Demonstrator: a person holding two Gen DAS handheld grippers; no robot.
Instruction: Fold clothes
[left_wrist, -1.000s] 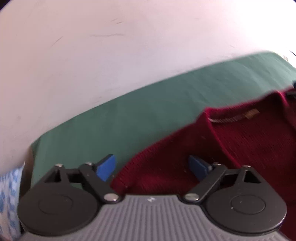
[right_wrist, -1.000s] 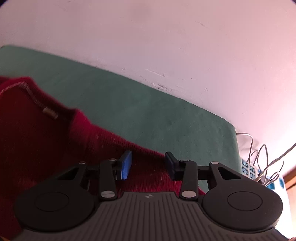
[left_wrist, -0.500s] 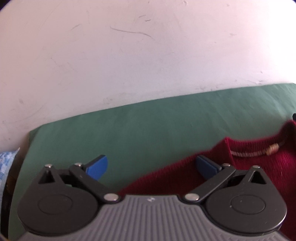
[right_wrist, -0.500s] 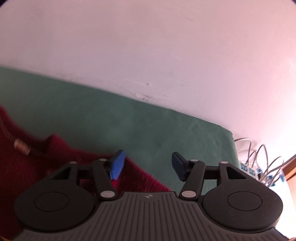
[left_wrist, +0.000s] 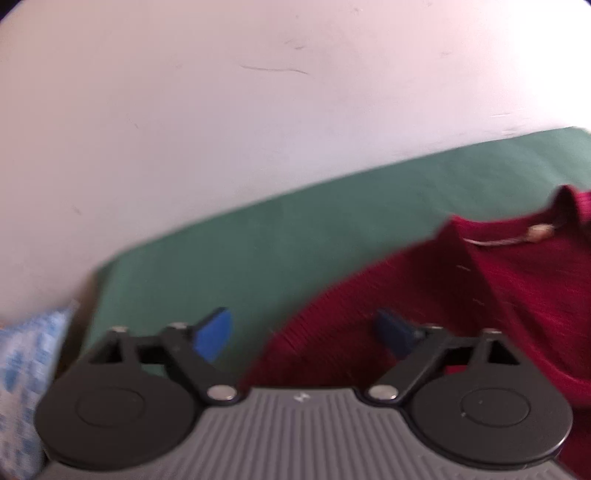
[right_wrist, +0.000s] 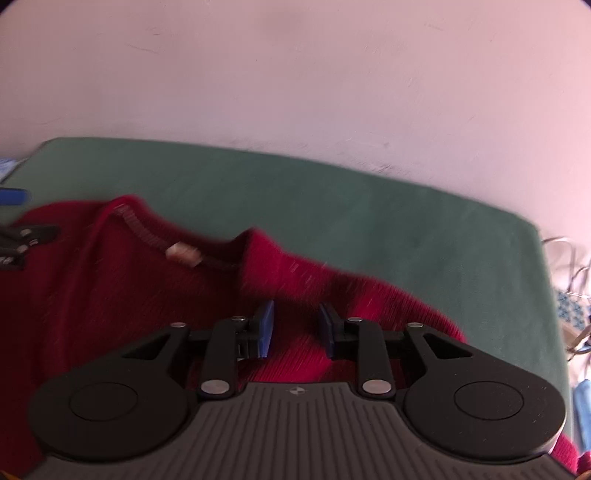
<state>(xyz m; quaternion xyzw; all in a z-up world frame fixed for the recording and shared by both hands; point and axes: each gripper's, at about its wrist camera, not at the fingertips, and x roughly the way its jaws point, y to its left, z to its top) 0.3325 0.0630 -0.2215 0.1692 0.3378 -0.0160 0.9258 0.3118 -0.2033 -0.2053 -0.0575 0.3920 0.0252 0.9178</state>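
Green surface (right_wrist: 369, 221) against a pale wall carries the red sweater (right_wrist: 110, 295), spread flat. Left tool (left_wrist: 306, 332) is held wide apart at its shoulder edge; right tool (right_wrist: 295, 328) is closing over knit, not yet pinched. Risk: one-sided grab, fabric bunched or dragged.
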